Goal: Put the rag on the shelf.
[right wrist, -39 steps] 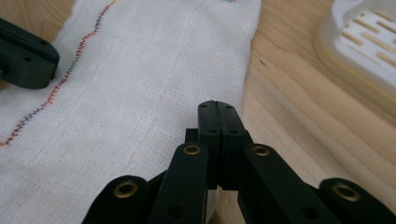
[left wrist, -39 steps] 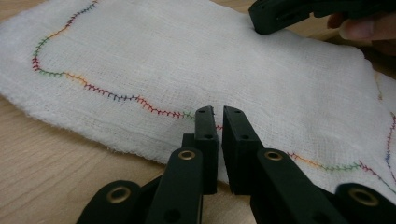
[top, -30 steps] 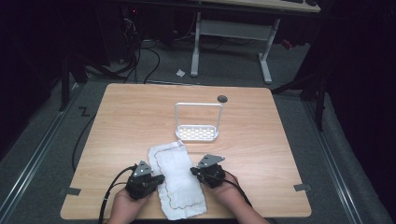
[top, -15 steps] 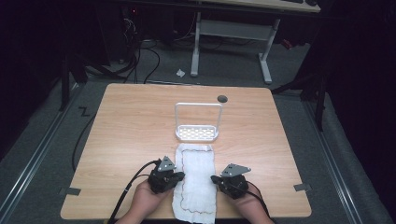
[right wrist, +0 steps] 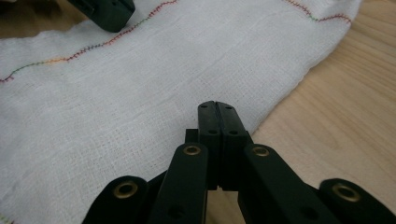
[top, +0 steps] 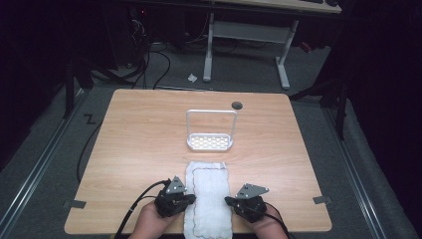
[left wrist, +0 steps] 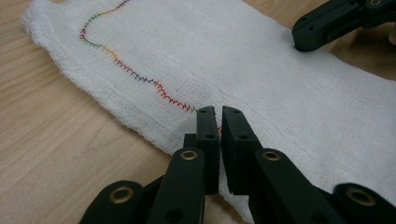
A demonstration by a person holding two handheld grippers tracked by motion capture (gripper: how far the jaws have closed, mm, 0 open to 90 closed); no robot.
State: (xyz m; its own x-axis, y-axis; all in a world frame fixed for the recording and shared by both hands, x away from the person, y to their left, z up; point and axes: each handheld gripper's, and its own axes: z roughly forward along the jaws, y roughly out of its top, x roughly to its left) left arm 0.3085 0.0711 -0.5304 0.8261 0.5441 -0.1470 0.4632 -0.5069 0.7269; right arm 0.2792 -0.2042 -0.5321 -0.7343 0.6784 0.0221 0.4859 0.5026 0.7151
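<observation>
- I see the white cloth (top: 208,199) lying flat at the near middle of the bench (top: 139,144), its near end over the edge.
- My left gripper (left wrist: 215,122) sits at the cloth's left edge, jaws nearly together; they seem to pinch the hem, though I cannot be sure.
- My right gripper (right wrist: 217,113) has its jaws clenched at the right edge.
- A white wire rack (top: 210,130) stands just beyond the cloth.
</observation>
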